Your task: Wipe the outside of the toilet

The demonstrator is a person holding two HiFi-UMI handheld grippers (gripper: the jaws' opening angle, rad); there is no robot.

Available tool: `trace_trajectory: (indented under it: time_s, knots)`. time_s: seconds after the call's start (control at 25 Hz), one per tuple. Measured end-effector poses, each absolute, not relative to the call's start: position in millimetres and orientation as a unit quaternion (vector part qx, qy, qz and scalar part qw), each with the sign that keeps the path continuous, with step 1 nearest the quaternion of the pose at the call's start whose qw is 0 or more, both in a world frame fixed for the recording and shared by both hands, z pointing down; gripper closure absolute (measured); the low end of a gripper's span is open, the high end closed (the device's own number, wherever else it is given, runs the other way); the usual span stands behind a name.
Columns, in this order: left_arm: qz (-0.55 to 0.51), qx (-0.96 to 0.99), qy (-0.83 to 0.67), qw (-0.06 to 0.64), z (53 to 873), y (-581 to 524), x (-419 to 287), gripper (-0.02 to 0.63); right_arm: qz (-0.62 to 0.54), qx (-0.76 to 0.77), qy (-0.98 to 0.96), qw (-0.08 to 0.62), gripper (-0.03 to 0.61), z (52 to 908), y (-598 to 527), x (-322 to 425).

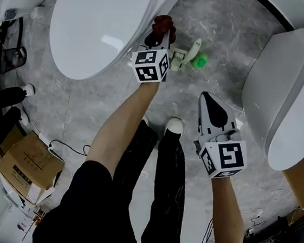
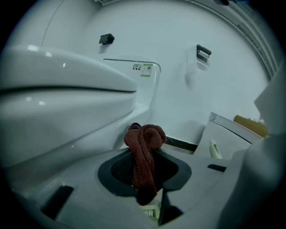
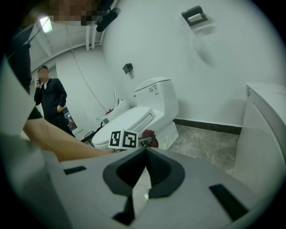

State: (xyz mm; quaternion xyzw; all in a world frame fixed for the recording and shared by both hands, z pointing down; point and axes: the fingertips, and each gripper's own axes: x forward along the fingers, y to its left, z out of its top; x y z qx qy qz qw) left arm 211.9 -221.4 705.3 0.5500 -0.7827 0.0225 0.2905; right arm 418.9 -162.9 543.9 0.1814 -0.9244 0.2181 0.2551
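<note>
A white toilet (image 1: 97, 25) with its lid down fills the upper left of the head view. My left gripper (image 1: 161, 35) is beside the bowl's right flank, shut on a bunched reddish-brown cloth (image 1: 164, 22). In the left gripper view the cloth (image 2: 144, 152) sticks up from between the jaws, close to the toilet's side (image 2: 67, 103). My right gripper (image 1: 208, 97) hangs over the floor to the right, shut and empty. The right gripper view has its jaws (image 3: 145, 150) closed, with the toilet (image 3: 143, 112) and the cloth (image 3: 149, 136) beyond.
A second white toilet (image 1: 286, 90) stands at the right. A pale green object with a green end (image 1: 195, 56) lies on the grey floor between the two. Cardboard boxes (image 1: 24, 166) and cables sit at lower left. A person in black (image 3: 51, 100) stands far left.
</note>
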Motion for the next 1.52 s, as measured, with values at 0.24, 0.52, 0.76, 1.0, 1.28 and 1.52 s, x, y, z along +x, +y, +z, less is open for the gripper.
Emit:
trace_trajectory:
  time_s: [0.24, 0.52, 0.76, 1.0, 1.28, 1.52]
  knots:
    - [-0.004, 0.514, -0.803, 0.301, 724.5, -244.5, 192.8, 0.520, 0.233, 0.190, -0.917, 0.262, 0.575, 557.9, -158.7, 419.8]
    - [-0.031, 0.482, -0.819, 0.308, 726.9, -242.7, 188.0, 0.523, 0.244, 0.197, -0.911, 0.269, 0.575, 565.0, -157.8, 423.7]
    - [-0.033, 0.471, -0.823, 0.315, 725.4, -217.2, 189.8, 0.525, 0.245, 0.186, -0.913, 0.270, 0.575, 562.4, -149.8, 413.9]
    - [-0.011, 0.473, -0.821, 0.319, 724.8, -166.1, 195.0, 0.525, 0.244, 0.171, -0.916, 0.270, 0.575, 558.4, -133.7, 403.2]
    - [0.008, 0.468, -0.821, 0.326, 720.2, -96.4, 196.6, 0.525, 0.239, 0.142, -0.919, 0.279, 0.575, 549.2, -102.3, 391.0]
    - [0.033, 0.475, -0.815, 0.329, 718.0, -41.5, 188.4, 0.525, 0.235, 0.118, -0.922, 0.285, 0.575, 545.9, -74.0, 374.9]
